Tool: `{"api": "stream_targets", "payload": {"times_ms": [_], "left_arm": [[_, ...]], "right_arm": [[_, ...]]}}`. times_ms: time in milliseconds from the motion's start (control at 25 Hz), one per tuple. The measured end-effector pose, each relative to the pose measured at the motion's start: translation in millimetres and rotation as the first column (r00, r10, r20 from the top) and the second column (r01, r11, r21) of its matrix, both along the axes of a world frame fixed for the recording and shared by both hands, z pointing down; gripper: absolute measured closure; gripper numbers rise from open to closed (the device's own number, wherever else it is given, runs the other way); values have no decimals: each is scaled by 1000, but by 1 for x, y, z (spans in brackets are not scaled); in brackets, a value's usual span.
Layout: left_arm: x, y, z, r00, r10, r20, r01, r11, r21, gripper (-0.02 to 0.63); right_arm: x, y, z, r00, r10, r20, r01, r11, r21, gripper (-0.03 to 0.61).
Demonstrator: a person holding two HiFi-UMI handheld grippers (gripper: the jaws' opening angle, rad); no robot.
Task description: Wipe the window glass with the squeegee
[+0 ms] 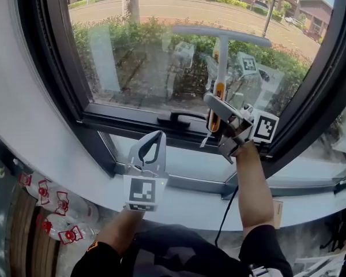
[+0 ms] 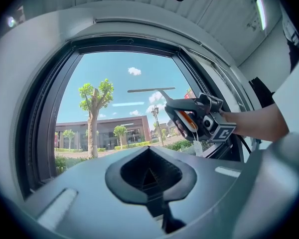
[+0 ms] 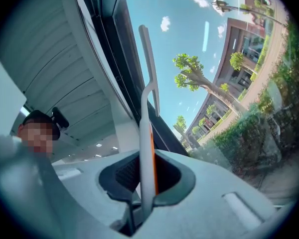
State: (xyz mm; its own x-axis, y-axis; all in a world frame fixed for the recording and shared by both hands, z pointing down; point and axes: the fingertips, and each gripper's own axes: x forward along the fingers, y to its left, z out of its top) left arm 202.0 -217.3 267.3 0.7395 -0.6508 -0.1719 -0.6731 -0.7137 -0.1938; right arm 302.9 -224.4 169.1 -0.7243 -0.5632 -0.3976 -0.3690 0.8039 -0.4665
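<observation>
We saw a hedge [image 1: 121, 30] outside with a road [image 1: 179, 10] behind it; a black latch handle [image 1: 181, 118] lay on the lower frame [image 1: 132, 127].

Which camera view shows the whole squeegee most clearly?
The head view: the squeegee appears whole, blade at the window glass, handle in the right hand-held gripper. The left gripper view shows the squeegee small and distant. The right gripper view shows the squeegee mostly as a handle between the jaws, blade edge-on.
</observation>
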Motion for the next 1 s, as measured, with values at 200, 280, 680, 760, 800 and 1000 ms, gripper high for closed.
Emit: {"api": "stream_targets", "payload": {"times_ms": [200,280,680,760,800,1000], "left_arm": [[11,2,14,1000,13,20,-12,1000,-18,603],[14,4,19,999,20,29,-19,999,-26,603],[26,6,39,996,43,72,-40,998,-53,603],[27,7,42,996,48,72,-44,998,-55,603],[28,8,43,996,50,73,-46,997,-57,603],[29,7,47,996,56,69,-52,997,-61,603]], "right_arm": [[5,12,37,1000,1,22,0,999,-48,549],[8,17,52,999,5,34,-3,998,-68,549],[19,35,117,996,27,87,-12,985,-170,549],[21,38,127,995,34,89,-17,983,-185,549],[21,39,130,996,37,84,-20,981,-191,549],[14,45,132,998,57,14,-54,983,-177,551]]}}
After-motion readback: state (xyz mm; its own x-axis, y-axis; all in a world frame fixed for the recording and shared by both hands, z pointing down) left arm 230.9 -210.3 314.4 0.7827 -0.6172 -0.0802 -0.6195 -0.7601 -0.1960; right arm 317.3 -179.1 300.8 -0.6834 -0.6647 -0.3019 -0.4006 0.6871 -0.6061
